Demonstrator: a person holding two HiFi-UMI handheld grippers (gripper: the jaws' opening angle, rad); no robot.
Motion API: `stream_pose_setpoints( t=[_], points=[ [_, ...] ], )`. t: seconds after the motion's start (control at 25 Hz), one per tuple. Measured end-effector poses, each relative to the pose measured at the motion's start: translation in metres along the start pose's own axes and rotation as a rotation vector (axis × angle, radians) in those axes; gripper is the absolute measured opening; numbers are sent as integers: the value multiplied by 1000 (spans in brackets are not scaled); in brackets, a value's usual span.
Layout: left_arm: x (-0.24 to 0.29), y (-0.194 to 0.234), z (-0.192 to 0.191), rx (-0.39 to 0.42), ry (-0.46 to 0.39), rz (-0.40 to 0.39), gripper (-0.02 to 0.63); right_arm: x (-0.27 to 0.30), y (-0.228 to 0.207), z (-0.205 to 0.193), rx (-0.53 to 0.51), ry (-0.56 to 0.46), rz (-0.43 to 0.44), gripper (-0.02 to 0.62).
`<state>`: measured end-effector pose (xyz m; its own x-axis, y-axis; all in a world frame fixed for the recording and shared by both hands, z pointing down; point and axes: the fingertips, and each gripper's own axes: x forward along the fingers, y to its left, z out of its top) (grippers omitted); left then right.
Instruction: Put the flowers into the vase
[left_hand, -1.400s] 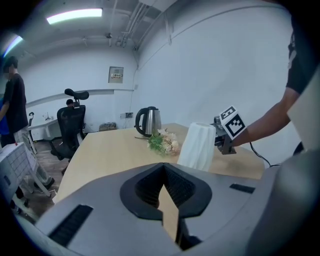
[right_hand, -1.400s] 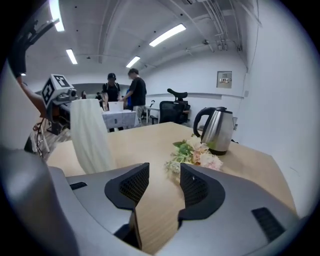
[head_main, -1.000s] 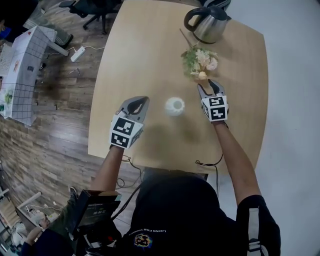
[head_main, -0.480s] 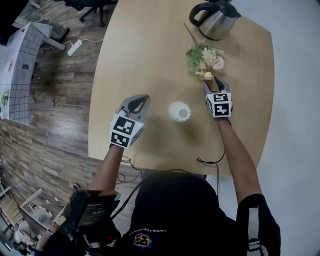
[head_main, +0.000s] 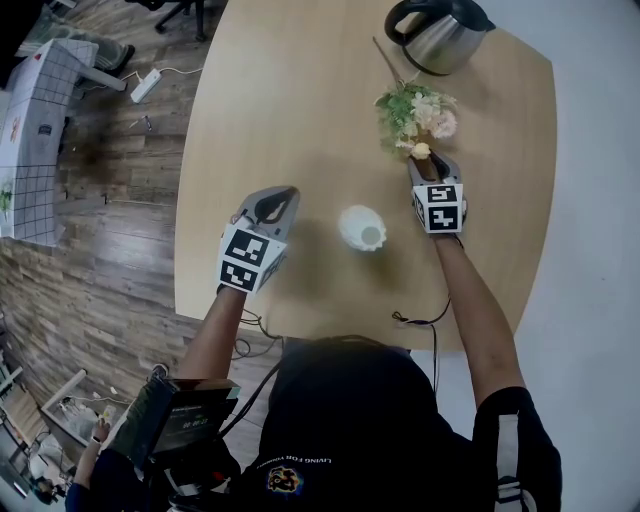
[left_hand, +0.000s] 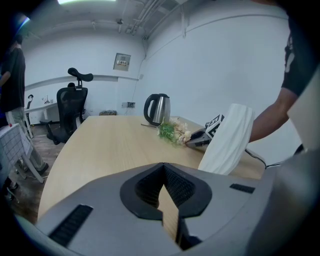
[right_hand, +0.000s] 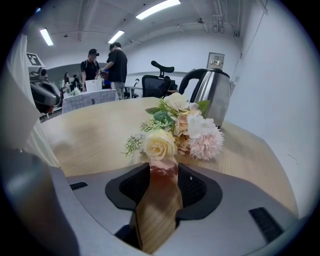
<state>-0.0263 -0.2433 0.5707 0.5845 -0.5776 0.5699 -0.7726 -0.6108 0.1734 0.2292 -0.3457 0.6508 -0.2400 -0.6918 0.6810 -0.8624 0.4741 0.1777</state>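
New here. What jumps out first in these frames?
The pale bouquet lies far right on the wooden table, beside a steel kettle. The right gripper is open, its tips at the bouquet's cream rose. A white vase stands mid-table, between that and the shut left gripper.

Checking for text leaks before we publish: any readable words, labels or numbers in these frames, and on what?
"LIVING FOR": curved print on the person's dark shirt, upside down in the head view; the rest is too small.
Blurred, unreadable: wall plaque.
Too small to read: handheld screen.
No letters on the left gripper or right gripper cubes: square patterns only.
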Motion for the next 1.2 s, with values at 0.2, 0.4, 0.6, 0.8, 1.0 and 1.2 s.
stream_pose_setpoints(
  t=[0.2, 0.4, 0.6, 0.8, 1.0, 1.2],
  points=[
    [-5, -9, 2, 3, -2, -5, 6, -12, 5, -1, -27, -2, -16, 98],
    [-4, -4, 2, 3, -3, 1, 6, -10, 5, 4, -27, -36, -32, 49],
    [-6, -6, 1, 4, -8, 7, 6, -20, 3, 15, -30, -80, -37, 32],
    [-6, -4, 5, 12, -17, 10, 6, -29, 1, 34, -50, -137, -37, 28],
    [-5, 0, 10, 21, -26, 17, 6, -38, -2, 52, -65, -190, -40, 25],
    [-18, -23, 14, 38, -40, 17, 6, -81, -12, 64, -95, -250, -66, 23]
  ],
)
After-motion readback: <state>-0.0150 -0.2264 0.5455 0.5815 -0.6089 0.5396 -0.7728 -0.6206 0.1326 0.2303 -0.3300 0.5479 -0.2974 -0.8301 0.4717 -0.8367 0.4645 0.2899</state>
